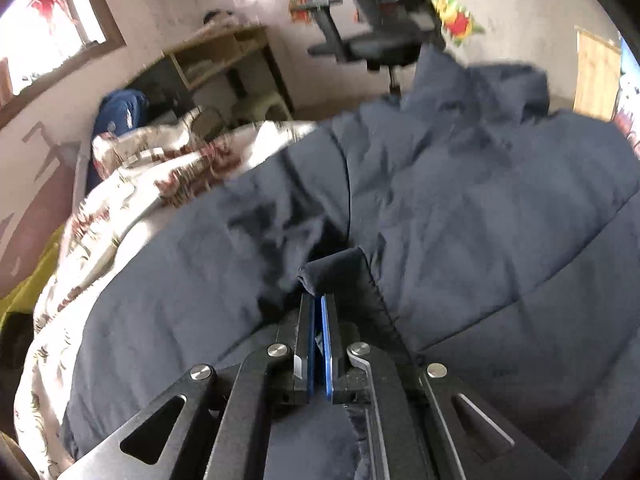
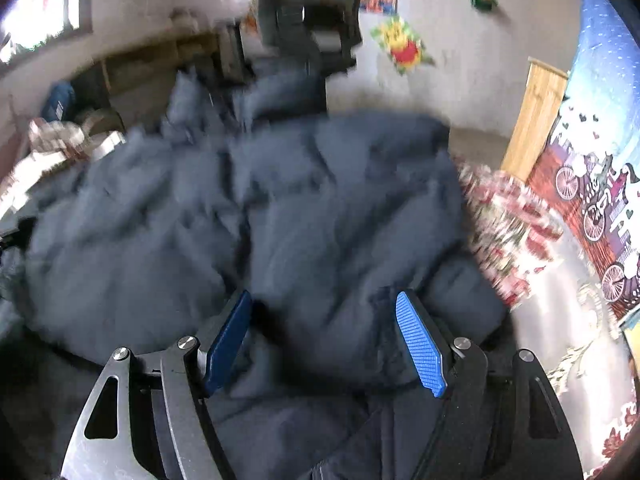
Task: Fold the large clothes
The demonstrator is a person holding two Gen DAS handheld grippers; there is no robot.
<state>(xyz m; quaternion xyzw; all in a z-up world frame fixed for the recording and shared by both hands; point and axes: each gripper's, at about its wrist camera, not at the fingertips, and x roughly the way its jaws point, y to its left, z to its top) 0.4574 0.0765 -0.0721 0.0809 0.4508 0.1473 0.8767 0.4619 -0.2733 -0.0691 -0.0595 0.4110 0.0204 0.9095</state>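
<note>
A large dark navy padded jacket [image 1: 460,208] lies spread over a bed with a floral cover [image 1: 120,208]. My left gripper [image 1: 318,300] is shut on a dark cuff or hem edge of the jacket [image 1: 340,272], which pokes out past the blue pads. In the right wrist view the same jacket [image 2: 304,208] fills the middle, blurred by motion. My right gripper [image 2: 324,300] is open, its blue fingers [image 2: 420,344] wide apart just above the jacket's near part, with nothing held between them.
A black office chair [image 1: 380,40] stands beyond the bed's far edge. A wooden desk [image 1: 224,56] and a blue bag [image 1: 120,112] are at the back left. The floral bed cover [image 2: 520,232] shows to the right, next to a mural wall [image 2: 600,200] and a wooden door [image 2: 536,120].
</note>
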